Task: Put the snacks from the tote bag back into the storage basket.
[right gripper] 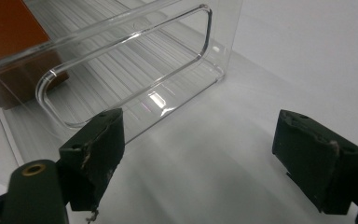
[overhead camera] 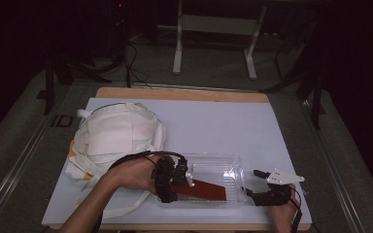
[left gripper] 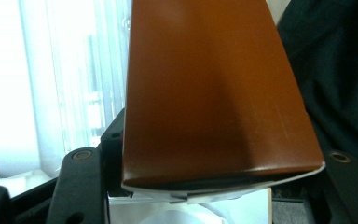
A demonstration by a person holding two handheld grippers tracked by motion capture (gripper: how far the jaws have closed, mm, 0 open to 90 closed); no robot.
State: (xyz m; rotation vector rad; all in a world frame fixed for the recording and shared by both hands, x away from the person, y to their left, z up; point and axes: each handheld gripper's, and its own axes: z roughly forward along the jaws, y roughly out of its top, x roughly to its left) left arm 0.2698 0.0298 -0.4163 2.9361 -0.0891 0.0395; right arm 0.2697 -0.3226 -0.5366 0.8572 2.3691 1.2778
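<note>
1. Brown box (left gripper: 214, 88), closest to the lens in the left gripper view, is clamped in the left gripper (overhead camera: 175, 182).
2. Box (overhead camera: 204, 191) lies tilted inside the clear bin (overhead camera: 223, 167), near its left end.
3. Right gripper (overhead camera: 262, 191) stands just beside the bin's right end, jaws spread, grasping nothing.
4. White bag (overhead camera: 114, 136) rests left of the bin.

Floor marking (overhead camera: 60, 120), left of the table: pale letters, seemingly "ID", cut off by the table edge.
Brown box (left gripper: 214, 93): plain face, no print readable.
Clear bin (right gripper: 135, 70): no label legible.
</note>
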